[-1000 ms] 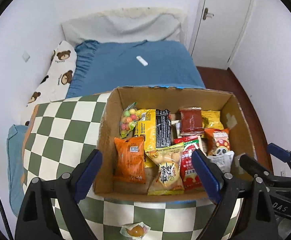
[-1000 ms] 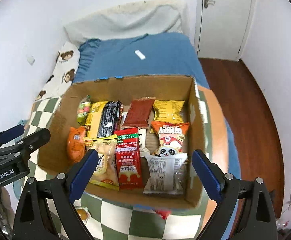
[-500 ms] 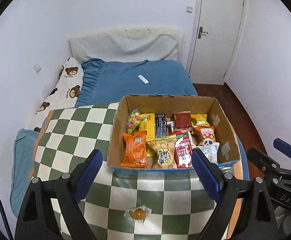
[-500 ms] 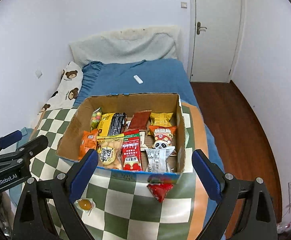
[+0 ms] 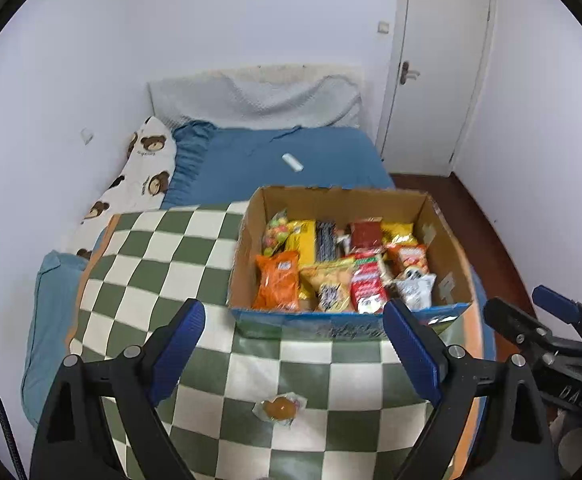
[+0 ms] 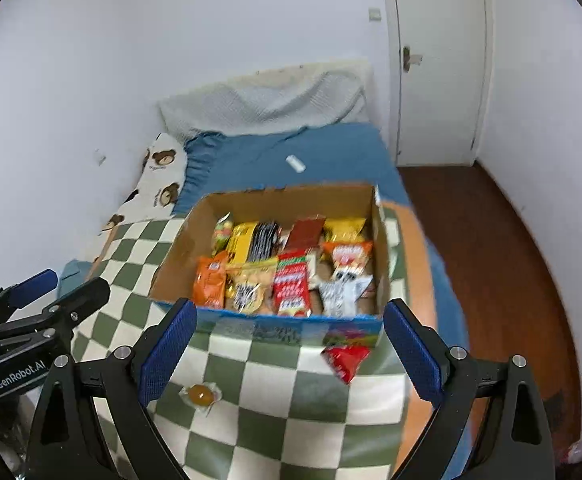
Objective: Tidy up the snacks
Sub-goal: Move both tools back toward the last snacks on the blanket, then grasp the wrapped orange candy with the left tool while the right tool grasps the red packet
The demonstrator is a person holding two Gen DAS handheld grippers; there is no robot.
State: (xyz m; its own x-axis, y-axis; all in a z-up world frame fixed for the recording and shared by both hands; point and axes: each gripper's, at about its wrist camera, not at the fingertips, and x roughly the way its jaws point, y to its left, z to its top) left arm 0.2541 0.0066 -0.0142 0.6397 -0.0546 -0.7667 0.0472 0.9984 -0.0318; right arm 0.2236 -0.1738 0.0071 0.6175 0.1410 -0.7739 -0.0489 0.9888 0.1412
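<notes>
A cardboard box [image 5: 251, 216] full of snack packets stands on a green-and-white checked cloth [image 5: 163, 264]; it also shows in the right wrist view [image 6: 179, 240]. A small wrapped orange sweet [image 5: 278, 408] lies loose on the cloth in front of the box, also seen from the right wrist [image 6: 200, 394]. A red packet [image 6: 345, 360] lies by the box's front right corner. My left gripper [image 5: 294, 344] is open and empty, above the cloth short of the box. My right gripper [image 6: 289, 342] is open and empty, likewise back from the box.
Behind the box is a bed with a blue sheet [image 5: 271, 152], a white remote [image 5: 293, 162] on it and a bear-print pillow [image 5: 139, 176] at the left. A white door [image 5: 435, 80] and dark wooden floor [image 6: 491, 240] are on the right.
Both grippers have pulled back and up from the box, which now looks smaller and farther. The loose sweet and the red packet have come into view. Both stay open.
</notes>
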